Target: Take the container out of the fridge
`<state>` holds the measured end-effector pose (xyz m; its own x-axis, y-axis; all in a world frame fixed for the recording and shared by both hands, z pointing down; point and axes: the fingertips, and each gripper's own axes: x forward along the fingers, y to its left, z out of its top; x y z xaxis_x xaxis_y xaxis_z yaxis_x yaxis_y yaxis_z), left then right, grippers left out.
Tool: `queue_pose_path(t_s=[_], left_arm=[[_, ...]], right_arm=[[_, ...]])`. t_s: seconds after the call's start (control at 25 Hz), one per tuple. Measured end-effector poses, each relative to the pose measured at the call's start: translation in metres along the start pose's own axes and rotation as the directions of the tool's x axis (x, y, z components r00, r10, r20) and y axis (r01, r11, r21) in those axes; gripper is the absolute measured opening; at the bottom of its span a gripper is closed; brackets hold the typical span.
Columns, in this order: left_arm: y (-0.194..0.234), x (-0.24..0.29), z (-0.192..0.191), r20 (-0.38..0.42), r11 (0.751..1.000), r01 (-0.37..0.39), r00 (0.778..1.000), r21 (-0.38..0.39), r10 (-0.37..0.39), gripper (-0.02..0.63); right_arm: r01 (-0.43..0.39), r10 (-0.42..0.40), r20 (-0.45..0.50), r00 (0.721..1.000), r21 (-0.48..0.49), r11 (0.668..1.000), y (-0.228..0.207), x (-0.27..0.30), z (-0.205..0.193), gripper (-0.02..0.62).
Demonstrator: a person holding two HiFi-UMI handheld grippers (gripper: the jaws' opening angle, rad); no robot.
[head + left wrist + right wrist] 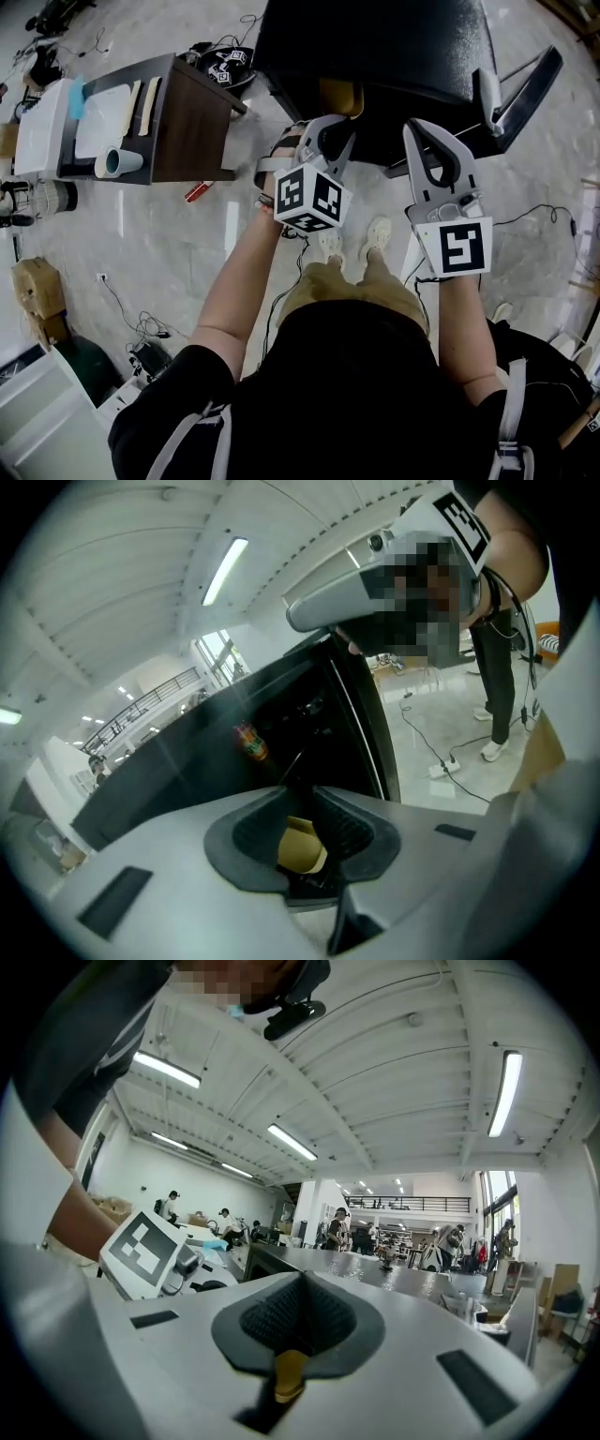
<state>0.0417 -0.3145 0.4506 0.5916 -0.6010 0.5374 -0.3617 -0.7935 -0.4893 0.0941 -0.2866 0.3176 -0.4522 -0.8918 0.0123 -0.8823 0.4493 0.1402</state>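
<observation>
Both claws at the open fridge
Left claw (335, 133) has its jaws a bit apart, right under the tan container (339, 97), which sits in the opening of the black fridge (394, 47); can't tell if they touch. Right claw (417, 133) is pressed together on nothing, just beside the left one

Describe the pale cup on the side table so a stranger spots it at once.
Find the dark brown table left of the black fridge. At its top's near end, a pale cup lies on its side. Unlike the flat white sheet and strips beside it, it is round and open-mouthed.
</observation>
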Motion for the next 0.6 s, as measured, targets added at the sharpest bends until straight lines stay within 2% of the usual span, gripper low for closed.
queue_pose_path(t_s=[0.04, 0.08, 0.28, 0.48, 0.6], left_arm=[[-0.004, 0.007, -0.004, -0.02, 1.0, 0.022, 1.0, 0.009, -0.022, 0.106], [-0.007, 0.013, -0.008, -0.036, 0.999, 0.041, 0.999, 0.016, -0.041, 0.11], [-0.015, 0.046, -0.029, -0.116, 0.992, 0.098, 0.989, 0.078, -0.089, 0.109], [-0.017, 0.078, -0.053, -0.189, 0.982, 0.13, 0.976, 0.134, -0.103, 0.112], [-0.022, 0.096, -0.067, -0.238, 0.97, 0.173, 0.963, 0.169, -0.13, 0.112]], right_arm=[[-0.005, 0.005, -0.003, 1.0, 0.0, 1.0, -0.001, 0.0, -0.003, 0.035], [-0.008, 0.008, -0.007, 1.0, 0.0, 1.0, -0.003, 0.0, -0.005, 0.035], [-0.023, 0.023, -0.024, 0.999, -0.001, 1.0, -0.01, 0.001, -0.011, 0.035], [-0.044, 0.044, -0.039, 0.998, 0.0, 0.999, -0.013, 0.004, -0.019, 0.035], [-0.05, 0.051, -0.048, 0.998, 0.008, 0.999, -0.015, 0.006, -0.024, 0.035]])
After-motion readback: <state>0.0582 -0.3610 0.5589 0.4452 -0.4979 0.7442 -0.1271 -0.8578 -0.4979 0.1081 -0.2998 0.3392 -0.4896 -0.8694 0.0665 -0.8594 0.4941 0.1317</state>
